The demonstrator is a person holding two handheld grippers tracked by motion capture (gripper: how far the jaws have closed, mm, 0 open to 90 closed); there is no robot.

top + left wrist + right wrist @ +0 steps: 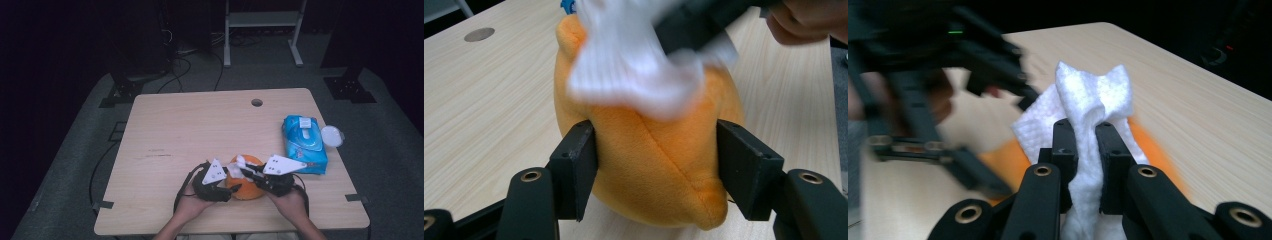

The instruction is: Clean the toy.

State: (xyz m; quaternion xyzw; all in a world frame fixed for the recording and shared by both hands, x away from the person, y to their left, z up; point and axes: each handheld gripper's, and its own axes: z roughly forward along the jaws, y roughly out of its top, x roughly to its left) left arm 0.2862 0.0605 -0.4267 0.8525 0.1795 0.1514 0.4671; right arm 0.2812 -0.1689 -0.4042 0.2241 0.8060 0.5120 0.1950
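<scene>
Claws at work — left claw (656, 165) squeezes the orange plush toy (649, 165) on the desk (200, 125); right claw (1087, 145) pinches a white wipe (1093, 100).
Plush looks soft, light — best gripped at its sides; wipe limp, tearable.

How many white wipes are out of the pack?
1: the wipe is held in the right tool on top of the orange toy. More may be inside the pack.

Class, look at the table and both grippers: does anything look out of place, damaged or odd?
One thing: the wipes pack lies with its flap open, and its round lid reaches past the table edge. Otherwise nothing stands out.
</scene>
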